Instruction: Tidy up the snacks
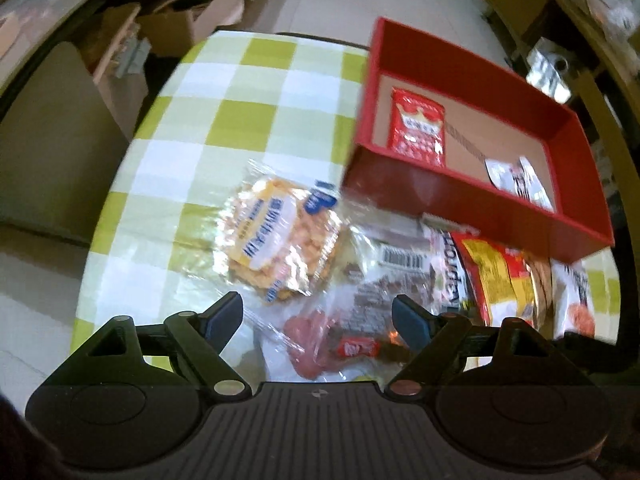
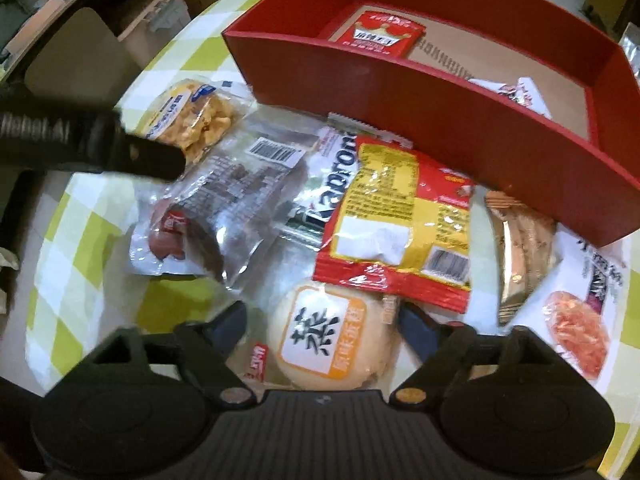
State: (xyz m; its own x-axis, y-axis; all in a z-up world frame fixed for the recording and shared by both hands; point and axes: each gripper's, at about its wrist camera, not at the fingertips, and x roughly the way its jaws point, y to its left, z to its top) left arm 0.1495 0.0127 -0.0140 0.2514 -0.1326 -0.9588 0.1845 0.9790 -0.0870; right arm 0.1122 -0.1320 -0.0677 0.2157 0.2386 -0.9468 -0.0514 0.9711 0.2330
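Right gripper [image 2: 322,320] gapes wide over the round bun [image 2: 332,340], left gripper [image 1: 318,314] wide too — red box [image 2: 360,92] at twelve o'clock holds two packets, most snacks still outside.

Both views are evenly lit by soft indoor light from above, fairly bright on the checked tablecloth [image 1: 248,96], dim in the cluttered corners. Left wrist view is motion-smeared, worst on the red box [image 1: 460,200] and snack packets; right wrist view is sharper, with print on the round bun packet [image 2: 328,340] readable. Glare glints off the clear wrappers [image 2: 240,184], the box casts a soft shadow at its base, and fisheye bending curves the edges strongly.
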